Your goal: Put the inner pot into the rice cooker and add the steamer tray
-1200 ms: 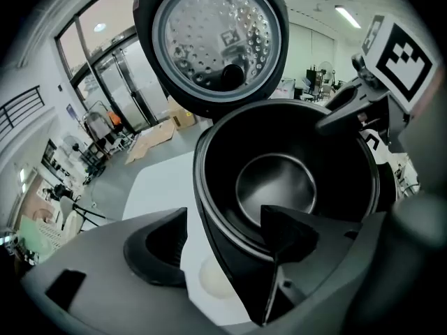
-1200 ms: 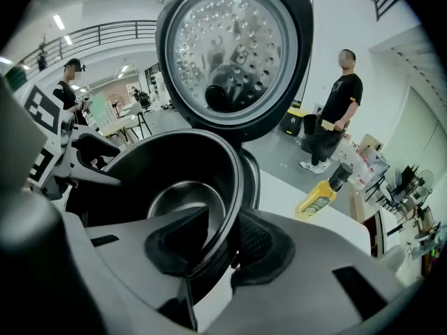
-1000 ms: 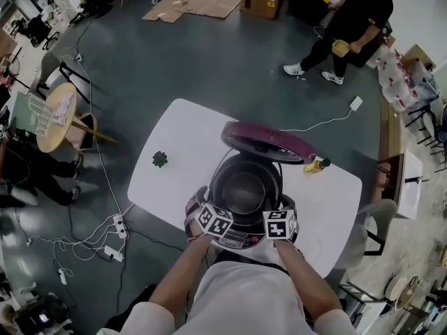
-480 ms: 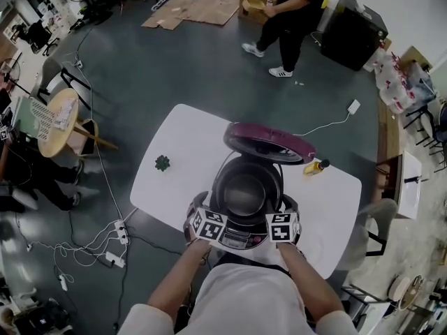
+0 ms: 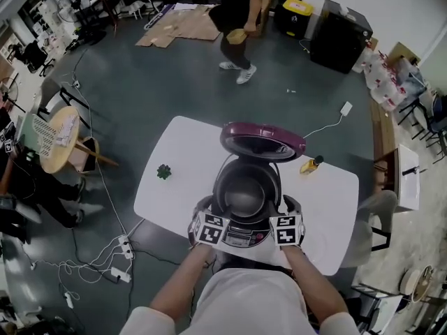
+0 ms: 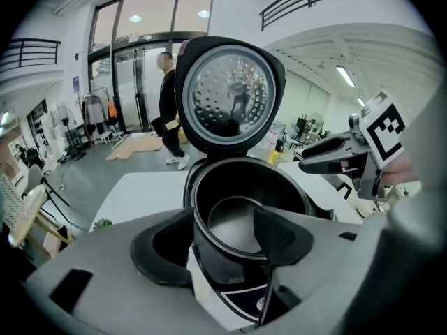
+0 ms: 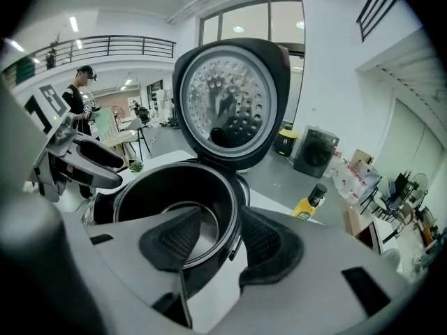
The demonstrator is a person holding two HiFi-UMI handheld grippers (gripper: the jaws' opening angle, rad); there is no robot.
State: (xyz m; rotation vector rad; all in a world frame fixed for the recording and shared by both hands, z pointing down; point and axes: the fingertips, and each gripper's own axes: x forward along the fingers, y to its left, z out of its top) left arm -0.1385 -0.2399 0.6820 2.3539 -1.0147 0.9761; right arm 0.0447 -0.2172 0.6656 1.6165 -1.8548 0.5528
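The inner pot (image 5: 244, 194) is seated inside the rice cooker (image 5: 241, 240). The lid (image 5: 262, 142) is stood open at the cooker's back, and the cooker is set on the white table (image 5: 174, 194).

Compared with a second ago, both tools have been lifted off the cooker's front rim. They are now held just above it, one at each front corner.

- **Left tool** (image 6: 223, 225): it is released. Its jaws have just been drawn in a little, yet the pads are kept apart. The pot's near rim is only seen through the gap and is not pressed.
- **Right tool** (image 7: 220, 229): it is likewise released. Its jaws have just been spread wide, the rim shows below the gap, and nothing is gripped.

From this it is judged that the first step is finished and the pot has been let go. The steamer tray remains to be added, and none can be made out for certain in these views.

A small green plant (image 5: 163, 172) is seen to the cooker's left and a yellow bottle (image 5: 309, 165) to its right.
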